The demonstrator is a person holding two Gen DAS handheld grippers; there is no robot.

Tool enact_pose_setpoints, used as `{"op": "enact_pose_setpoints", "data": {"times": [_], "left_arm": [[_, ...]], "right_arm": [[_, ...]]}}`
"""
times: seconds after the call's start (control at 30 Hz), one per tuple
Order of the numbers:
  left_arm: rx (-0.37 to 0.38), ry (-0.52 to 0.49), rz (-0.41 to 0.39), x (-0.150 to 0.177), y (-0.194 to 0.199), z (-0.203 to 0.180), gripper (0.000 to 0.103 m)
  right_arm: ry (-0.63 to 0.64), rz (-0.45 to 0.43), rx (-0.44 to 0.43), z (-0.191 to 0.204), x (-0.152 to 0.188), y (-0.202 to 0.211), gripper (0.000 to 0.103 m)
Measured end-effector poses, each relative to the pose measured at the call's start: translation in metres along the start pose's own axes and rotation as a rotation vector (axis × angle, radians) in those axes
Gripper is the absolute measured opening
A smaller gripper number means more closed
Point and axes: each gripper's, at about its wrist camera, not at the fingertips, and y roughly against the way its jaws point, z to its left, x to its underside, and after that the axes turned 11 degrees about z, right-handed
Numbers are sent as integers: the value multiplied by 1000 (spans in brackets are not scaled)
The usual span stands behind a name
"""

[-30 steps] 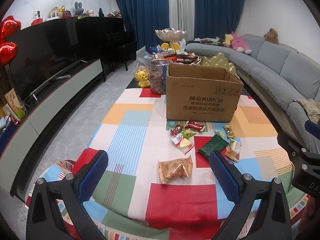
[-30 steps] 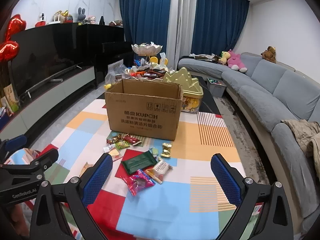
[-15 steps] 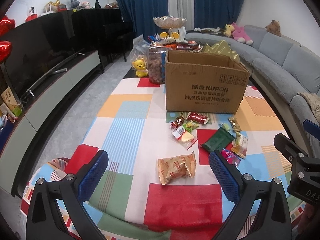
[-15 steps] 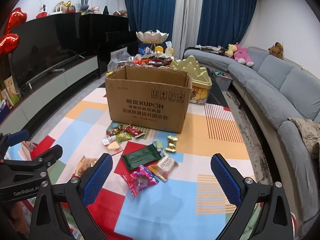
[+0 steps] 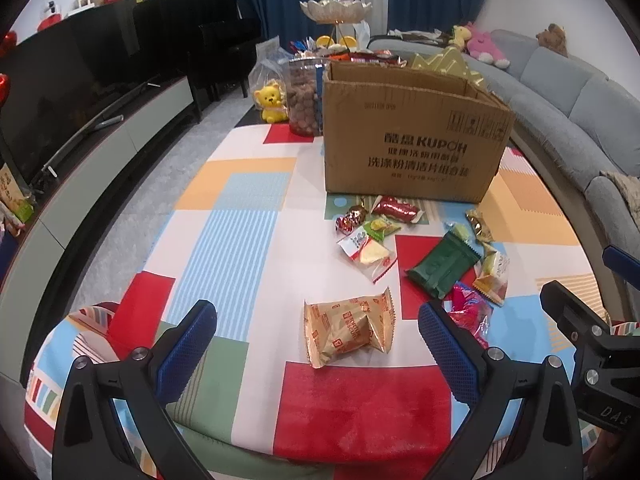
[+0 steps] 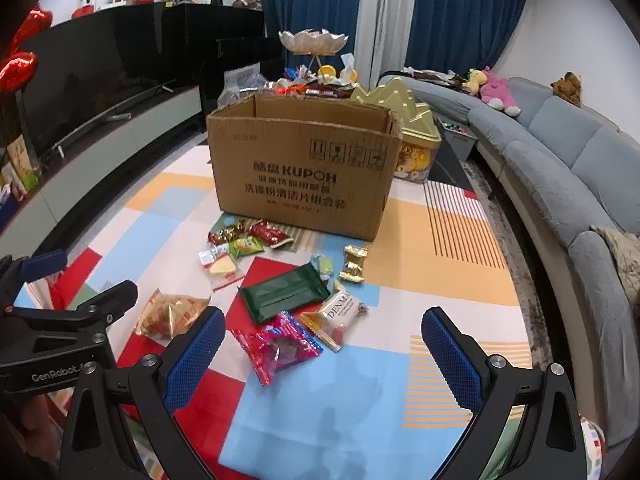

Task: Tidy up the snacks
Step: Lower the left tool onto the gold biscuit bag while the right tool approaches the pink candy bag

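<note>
An open cardboard box (image 5: 412, 136) stands on a table with a colourful patchwork cloth (image 5: 248, 216); it also shows in the right wrist view (image 6: 304, 172). Several wrapped snacks lie in front of it: an orange-gold packet (image 5: 348, 330), a dark green packet (image 5: 442, 266), a pink packet (image 6: 276, 346), a white packet (image 6: 340, 314). My left gripper (image 5: 316, 348) is open and empty, hovering just before the orange-gold packet. My right gripper (image 6: 324, 354) is open and empty, close above the pink packet.
A jar of brown snacks (image 5: 304, 96) and a yellow bear (image 5: 272, 102) stand behind the box. A gold tin (image 6: 412, 140) stands to the box's right. A grey sofa (image 6: 568, 184) runs along the right, a TV cabinet (image 5: 96, 152) along the left.
Both grippers have moved forward and lower toward the snacks. Both stay open and empty.
</note>
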Motion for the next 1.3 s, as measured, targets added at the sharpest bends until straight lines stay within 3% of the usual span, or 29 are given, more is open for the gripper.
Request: {"op": "enact_pose_setpoints", "data": {"times": [0.47,0.7,1.03,1.3], "left_arm": [[39,-73,83,-6,-41,-12,101],[42,-64,135,-6,-61,-10,100],[72,-51,195,-6,-85,-6,89],[107,-41,226,-5,-98,-2,81]], "right_arm": [[58,104,-32,7,4,-43,100],[92,140,-44,13,7,-60,100],[114,178,-71,19,8,-86,99],[144,202,-125,31,10,-97,84]]}}
